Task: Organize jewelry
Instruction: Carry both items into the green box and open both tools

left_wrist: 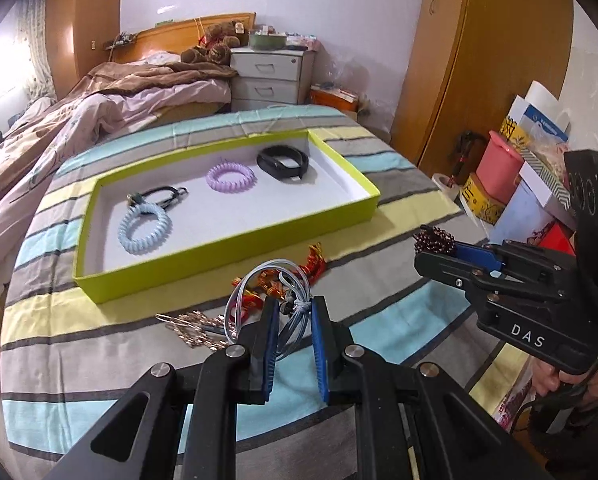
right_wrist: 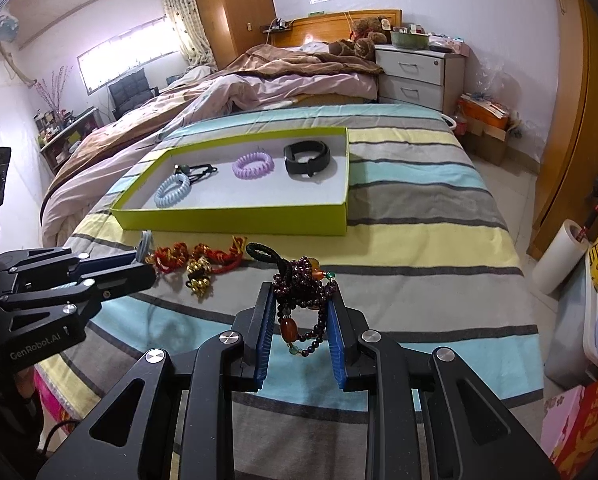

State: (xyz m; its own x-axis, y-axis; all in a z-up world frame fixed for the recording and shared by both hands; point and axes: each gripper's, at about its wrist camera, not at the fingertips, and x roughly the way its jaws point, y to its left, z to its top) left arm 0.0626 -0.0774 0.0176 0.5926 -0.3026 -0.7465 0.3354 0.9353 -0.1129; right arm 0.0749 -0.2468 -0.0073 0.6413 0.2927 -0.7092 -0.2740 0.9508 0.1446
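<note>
The left tool (left_wrist: pixel 293 312) is clamped on limp grey cords (left_wrist: pixel 259 280); the right tool (right_wrist: pixel 303 308) is clamped on a heavier, slippery bead strand (right_wrist: pixel 303 280), best pinched mid-bunch. The tray (right_wrist: pixel 235 222) lies at 12 o'clock.

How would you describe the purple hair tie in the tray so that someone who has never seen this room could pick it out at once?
Find the lime-green tray lying on the striped bedspread. Inside, on its white floor, three groups of items sit in a row; the purple spiral hair tie is the middle one. It lies between a pale blue spiral hair tie and a black wristband, and it alone is lilac.
</note>
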